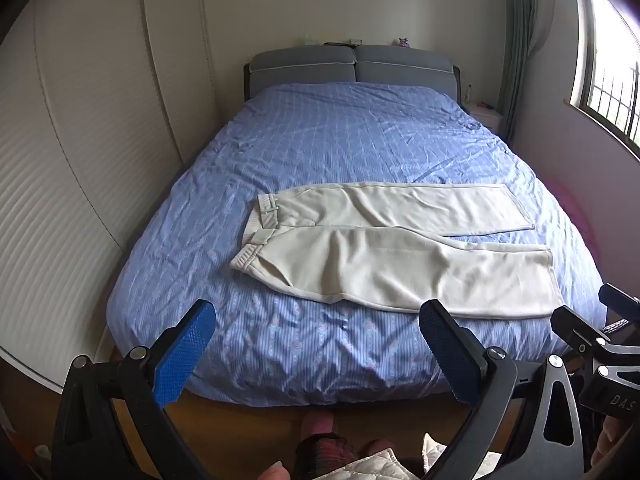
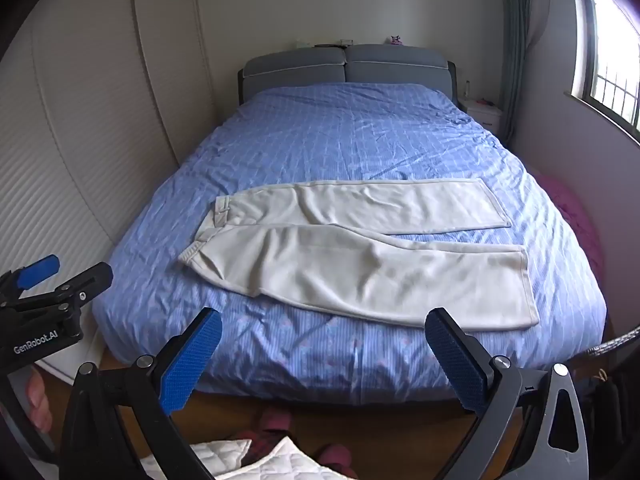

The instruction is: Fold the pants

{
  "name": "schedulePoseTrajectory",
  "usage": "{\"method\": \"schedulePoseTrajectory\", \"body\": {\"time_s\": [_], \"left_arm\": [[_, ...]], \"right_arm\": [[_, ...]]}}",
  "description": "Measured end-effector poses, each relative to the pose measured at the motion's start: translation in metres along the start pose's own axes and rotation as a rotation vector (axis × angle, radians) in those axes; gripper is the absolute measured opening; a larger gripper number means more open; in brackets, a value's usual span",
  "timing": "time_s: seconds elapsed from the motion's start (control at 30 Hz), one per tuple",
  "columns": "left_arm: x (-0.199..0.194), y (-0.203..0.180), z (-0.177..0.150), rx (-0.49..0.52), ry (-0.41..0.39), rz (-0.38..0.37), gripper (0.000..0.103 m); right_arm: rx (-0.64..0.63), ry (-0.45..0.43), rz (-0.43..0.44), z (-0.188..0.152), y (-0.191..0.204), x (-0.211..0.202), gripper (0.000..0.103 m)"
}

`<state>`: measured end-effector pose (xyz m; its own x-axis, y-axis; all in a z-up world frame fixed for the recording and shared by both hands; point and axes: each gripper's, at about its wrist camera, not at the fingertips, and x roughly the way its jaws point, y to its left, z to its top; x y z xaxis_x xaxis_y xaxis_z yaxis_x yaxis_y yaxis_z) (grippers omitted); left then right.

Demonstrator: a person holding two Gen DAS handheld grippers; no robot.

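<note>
Two fisheye views look down over one bed, its quilt blue, checked and creased, with a padded grey headboard at the top centre. Ribbed white wardrobe doors curve down the left of each frame, and a barred window sits at the upper right, cut off by the lens edge.

Cream pants lie flat across the near half of the quilt, unfolded, waistband toward the left, both legs running right with a narrow wedge of quilt between them. Their cloth looks soft and thick, with shallow ripples.

Near the bottom, the left gripper and right gripper each stand wide, nothing between the blue textured pads, both above the bed's foot and clear of the pants.

Something pink shows past the bed's right edge, too blurred to name. Only the right view shows lettering on the other gripper's body, at lower left. Quilted white fabric at the bottom edge is cut off. Small items on the headboard shelf are too tiny to identify.
</note>
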<state>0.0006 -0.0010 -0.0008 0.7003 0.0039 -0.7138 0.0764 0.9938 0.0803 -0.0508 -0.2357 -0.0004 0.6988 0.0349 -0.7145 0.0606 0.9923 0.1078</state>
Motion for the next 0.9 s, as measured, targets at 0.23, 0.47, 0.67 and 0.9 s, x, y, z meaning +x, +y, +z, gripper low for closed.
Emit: {"method": "schedulePoseTrajectory", "body": {"time_s": [0.23, 0.47, 0.67, 0.9], "left_arm": [[-0.007, 0.003, 0.001, -0.038, -0.017, -0.023, 0.103], [-0.011, 0.002, 0.005, -0.007, -0.033, -0.032, 0.103], [-0.013, 0.001, 0.008, 0.013, -0.054, -0.046, 0.103], [-0.014, -0.003, 0.019, 0.022, -0.077, -0.056, 0.103]], "right_arm": [[-0.005, 0.003, -0.007, 0.000, 0.000, 0.001, 0.102], [0.003, 0.002, -0.002, 0.000, 0.000, 0.002, 0.102], [0.021, -0.003, -0.003, 0.009, -0.001, 0.004, 0.102], [0.041, -0.021, 0.005, 0.020, 0.001, -0.001, 0.102]]}}
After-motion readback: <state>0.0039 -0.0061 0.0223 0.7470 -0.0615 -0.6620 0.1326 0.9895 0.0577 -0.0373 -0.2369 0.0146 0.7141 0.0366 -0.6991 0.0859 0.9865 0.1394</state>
